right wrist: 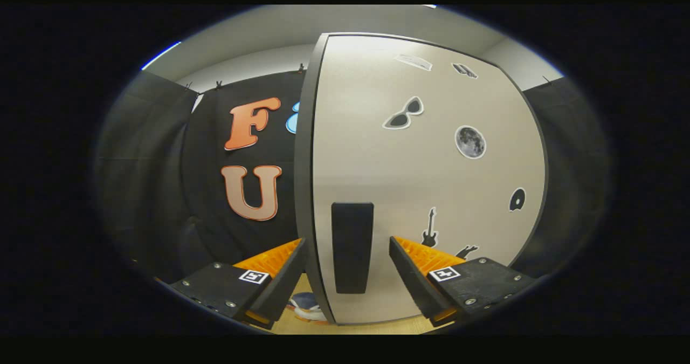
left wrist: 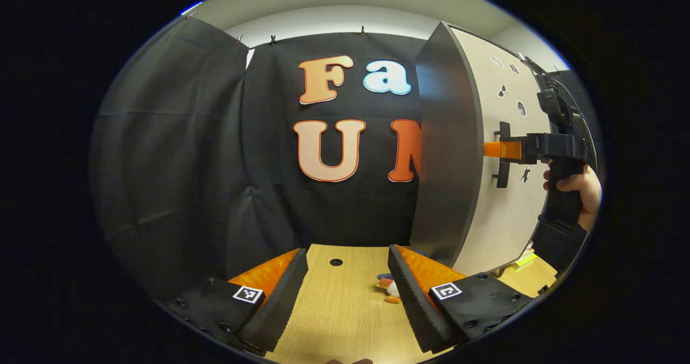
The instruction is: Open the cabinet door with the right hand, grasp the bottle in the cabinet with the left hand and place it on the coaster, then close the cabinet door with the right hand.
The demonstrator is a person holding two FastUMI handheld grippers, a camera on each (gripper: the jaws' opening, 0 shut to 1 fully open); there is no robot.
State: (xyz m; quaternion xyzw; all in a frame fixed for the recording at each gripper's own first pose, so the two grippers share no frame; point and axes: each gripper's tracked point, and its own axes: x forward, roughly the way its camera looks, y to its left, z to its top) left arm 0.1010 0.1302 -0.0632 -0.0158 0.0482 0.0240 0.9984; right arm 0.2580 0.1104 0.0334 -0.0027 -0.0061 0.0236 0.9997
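Note:
The cabinet stands on the wooden table (left wrist: 334,310), with a dark side panel (left wrist: 444,153) and a pale door (right wrist: 420,180) bearing small stickers. The door looks shut and hides the cabinet's inside. My right gripper (right wrist: 347,242) is open, and the door's black vertical handle (right wrist: 352,248) stands between its fingers without being pressed. In the left gripper view a hand holds that right gripper (left wrist: 493,149) level against the handle (left wrist: 503,156). My left gripper (left wrist: 347,249) is open and holds nothing, low over the table to the left of the cabinet.
A small orange, white and blue object (left wrist: 389,288) lies on the table by the cabinet's near corner, also low in the right gripper view (right wrist: 304,303). A round hole (left wrist: 336,262) sits in the tabletop ahead. Black cloth walls close the back and left.

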